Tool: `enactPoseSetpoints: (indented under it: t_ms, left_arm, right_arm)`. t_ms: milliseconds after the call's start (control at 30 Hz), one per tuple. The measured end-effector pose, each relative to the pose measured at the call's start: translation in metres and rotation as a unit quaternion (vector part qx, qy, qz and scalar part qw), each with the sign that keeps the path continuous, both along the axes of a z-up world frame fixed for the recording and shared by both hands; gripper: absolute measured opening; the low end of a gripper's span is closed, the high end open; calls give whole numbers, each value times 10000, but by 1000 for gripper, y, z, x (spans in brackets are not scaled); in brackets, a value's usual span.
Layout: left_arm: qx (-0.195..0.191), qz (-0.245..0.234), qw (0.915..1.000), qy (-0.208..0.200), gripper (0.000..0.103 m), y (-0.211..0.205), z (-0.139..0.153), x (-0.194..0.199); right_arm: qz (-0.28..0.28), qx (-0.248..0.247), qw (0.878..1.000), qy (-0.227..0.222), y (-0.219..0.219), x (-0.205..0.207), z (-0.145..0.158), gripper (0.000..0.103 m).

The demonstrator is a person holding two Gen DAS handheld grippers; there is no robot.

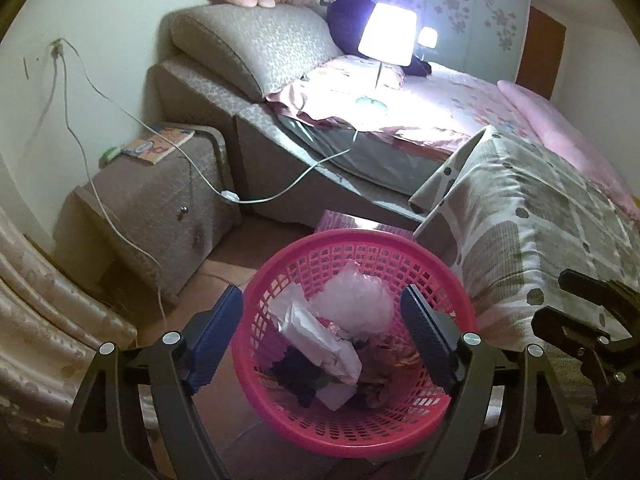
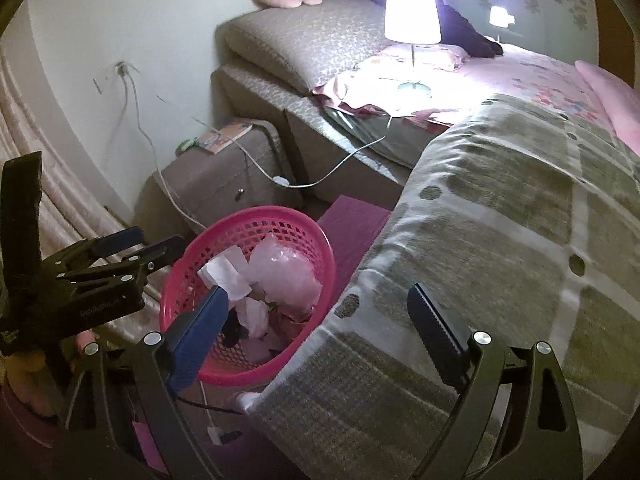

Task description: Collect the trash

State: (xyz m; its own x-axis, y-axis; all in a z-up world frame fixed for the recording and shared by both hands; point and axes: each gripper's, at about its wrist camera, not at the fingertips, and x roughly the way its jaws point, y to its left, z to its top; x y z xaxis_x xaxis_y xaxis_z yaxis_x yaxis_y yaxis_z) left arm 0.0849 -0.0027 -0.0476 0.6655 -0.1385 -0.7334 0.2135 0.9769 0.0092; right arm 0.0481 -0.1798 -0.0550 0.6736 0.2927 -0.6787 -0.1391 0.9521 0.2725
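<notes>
A pink plastic basket (image 1: 352, 424) stands on the floor beside the bed, holding crumpled white paper (image 1: 320, 340), a clear plastic bag (image 1: 356, 300) and other dark scraps. My left gripper (image 1: 324, 320) is open and empty, hovering above the basket, its fingers apart over the rim. In the right wrist view the basket (image 2: 308, 240) sits left of the bed edge. My right gripper (image 2: 316, 308) is open and empty, above the bed's edge next to the basket. The left gripper (image 2: 144, 248) shows at the left there.
A bed with a grey patterned blanket (image 1: 540, 220) fills the right. A lit table lamp (image 1: 388, 36) stands on the bed, its cord (image 1: 280, 196) running to the wall. A brown nightstand (image 1: 160, 200) with a book stands left. A pink box (image 2: 352, 220) lies behind the basket.
</notes>
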Motion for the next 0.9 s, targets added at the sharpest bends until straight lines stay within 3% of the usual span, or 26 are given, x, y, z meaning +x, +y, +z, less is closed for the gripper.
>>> enactPoseSetpoints:
  t_ms: [467, 900]
  left_arm:
    - [322, 129, 9983, -459, 81, -1, 25, -31]
    - [536, 582, 9937, -795, 84, 15, 44, -70]
  right_arm:
    - [74, -25, 9988, -492, 7, -26, 23, 89]
    - [205, -223, 9955, -899, 28, -51, 39, 89]
